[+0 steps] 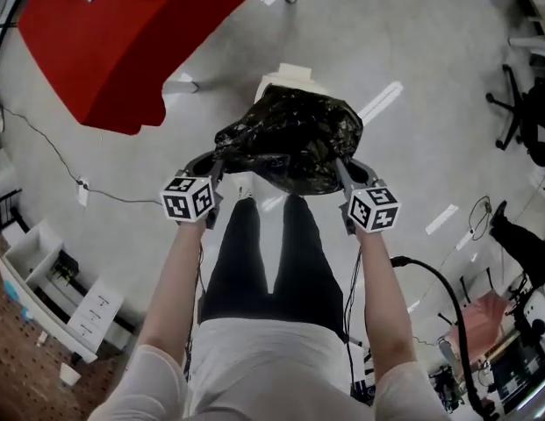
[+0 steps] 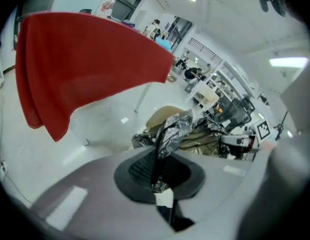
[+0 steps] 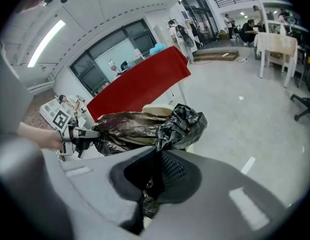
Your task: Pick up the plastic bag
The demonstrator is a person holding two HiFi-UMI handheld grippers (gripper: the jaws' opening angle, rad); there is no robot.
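Head view: left gripper [image 1: 215, 169] and right gripper [image 1: 344, 175] each clamp shut on opposite edges of black plastic bag [image 1: 294, 134]. Bag hangs stretched between them, above beige stand [image 1: 294, 75]. Two-sided grip likely keeps load level. Red cloth [image 1: 140, 42] drapes table beyond stand, left.

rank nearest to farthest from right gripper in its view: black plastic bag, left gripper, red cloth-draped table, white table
1. black plastic bag: clamped in right gripper's jaws
2. left gripper: left, bag's far end
3. red cloth-draped table: behind the bag
4. white table: far right
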